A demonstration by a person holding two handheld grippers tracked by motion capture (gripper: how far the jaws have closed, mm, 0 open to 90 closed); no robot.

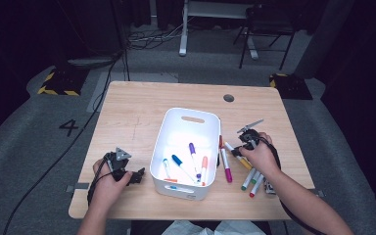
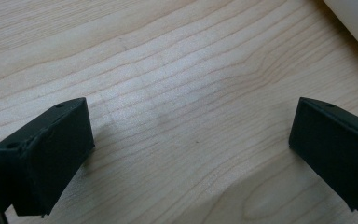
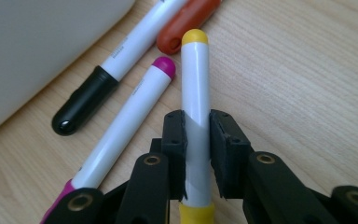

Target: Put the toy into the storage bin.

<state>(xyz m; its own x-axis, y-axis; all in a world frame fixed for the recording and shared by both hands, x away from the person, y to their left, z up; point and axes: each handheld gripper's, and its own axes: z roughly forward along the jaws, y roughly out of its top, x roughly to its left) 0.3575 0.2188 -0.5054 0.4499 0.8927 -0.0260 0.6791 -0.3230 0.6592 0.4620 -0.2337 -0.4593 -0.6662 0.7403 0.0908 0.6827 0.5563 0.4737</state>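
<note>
The worktop is a pale wood slab, and the work in hand looks like clearing loose markers off it into the white bin that stands at its middle, a little toward the near edge. The bin sits between the two hands, which seems the point of its placing: either side can reach over its rim. Several markers already lie on its floor, among them a blue one, a purple one and an orange one.

The loose markers lie in a fan just right of the bin, toward the near right corner, so the right hand has them close by. The left gripper rests low near the near left corner, just beside the bin's left wall; its fingers stand wide apart over bare wood with nothing between them, which I read as waiting.

The right gripper has its fingers closed narrowly on the yellow marker, gripping the barrel partway along rather than at a cap, probably so that it carries level. Whether it has left the wood I cannot tell.

That marker has a white barrel with yellow at both ends, one rounded tip pointing away from the fingers. Just beside it lie a magenta marker and a black-capped marker, with an orange-red cap beyond, all close to the bin's wall.
</note>
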